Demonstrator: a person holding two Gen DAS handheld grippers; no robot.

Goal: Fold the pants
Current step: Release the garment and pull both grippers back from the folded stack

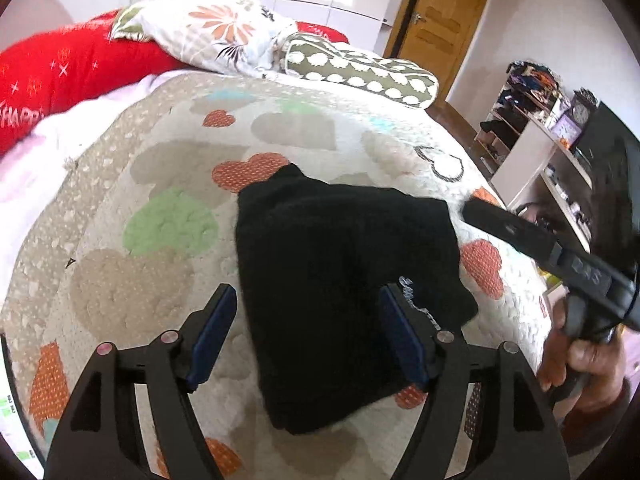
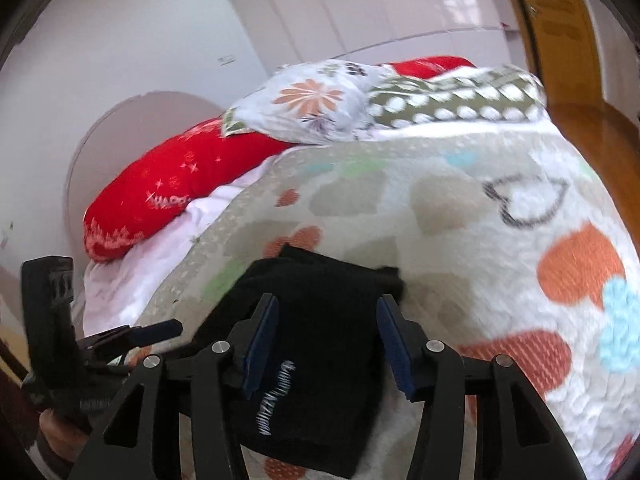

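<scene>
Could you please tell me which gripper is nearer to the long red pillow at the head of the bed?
Left. The left gripper sits on the long red pillow's side of the folded black pants; the right gripper is opposite.

Your folded pants [image 1: 340, 280] lie on the heart-print blanket [image 1: 160, 200]. Behind the pants, at the blanket's far edge, sit the pillows [image 1: 224, 28]. Your left gripper [image 1: 308, 332] hangs over the pants' near end; your right gripper [image 2: 326, 344] likewise, right of the pants.
</scene>
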